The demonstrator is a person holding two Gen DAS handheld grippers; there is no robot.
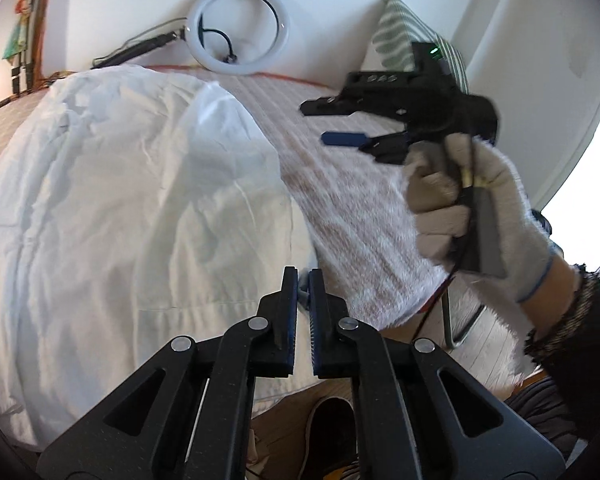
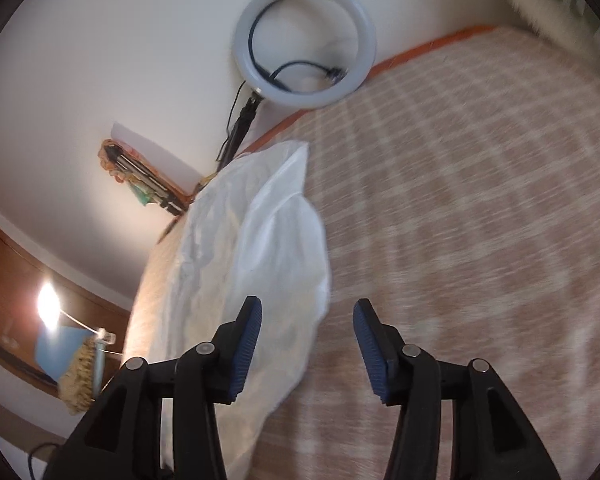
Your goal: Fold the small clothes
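The white cloth (image 1: 112, 200) lies on the bed (image 2: 480, 200), the left gripper (image 1: 303, 280) is closed with nothing clearly in it, the right gripper (image 2: 308, 320) is open, so the fold could flop back.

home bedroom: bed (image 2: 480, 208) with pink checked cover fills both views, striped pillow (image 1: 400, 36) at its head, ring light (image 2: 305, 42) propped on white wall, wood floor and a shoe (image 1: 328, 428) below bed edge
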